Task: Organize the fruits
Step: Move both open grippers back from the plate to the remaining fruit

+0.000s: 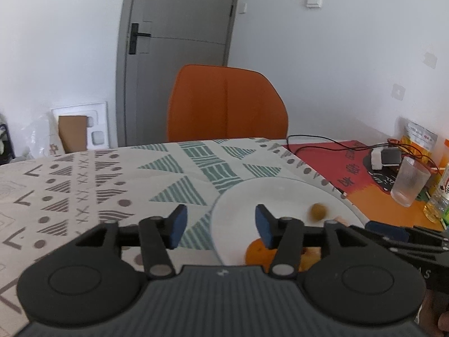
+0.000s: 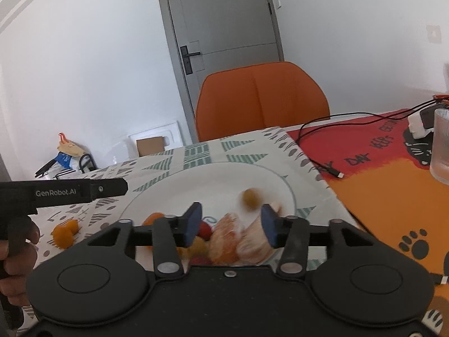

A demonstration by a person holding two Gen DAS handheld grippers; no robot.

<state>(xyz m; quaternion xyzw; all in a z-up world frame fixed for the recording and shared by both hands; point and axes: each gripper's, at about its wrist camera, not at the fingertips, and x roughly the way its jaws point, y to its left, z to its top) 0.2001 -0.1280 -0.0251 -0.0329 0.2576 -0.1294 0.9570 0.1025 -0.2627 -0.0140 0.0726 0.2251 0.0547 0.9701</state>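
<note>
A white plate (image 1: 283, 193) lies on the patterned tablecloth. A small yellow-green round fruit (image 1: 318, 211) shows blurred over its right part. My left gripper (image 1: 220, 220) is open above the plate's left rim, with nothing between its blue pads; an orange fruit (image 1: 255, 254) sits partly hidden below its right finger. In the right wrist view the plate (image 2: 196, 182) holds peeled orange segments (image 2: 226, 238), a pale piece (image 2: 252, 243), a red fruit (image 2: 205, 230) and the blurred round fruit (image 2: 250, 198). My right gripper (image 2: 231, 220) is open just above this pile, gripping nothing. Orange pieces (image 2: 66, 231) lie on the cloth left of the plate.
An orange chair (image 1: 227, 104) stands behind the table. To the right lie a red-orange mat (image 2: 378, 168), a black cable (image 2: 322, 129), a ribbed glass (image 1: 409, 181) and a bottle (image 1: 440, 196). A hand (image 2: 16, 250) holds the left gripper's black body (image 2: 70, 192).
</note>
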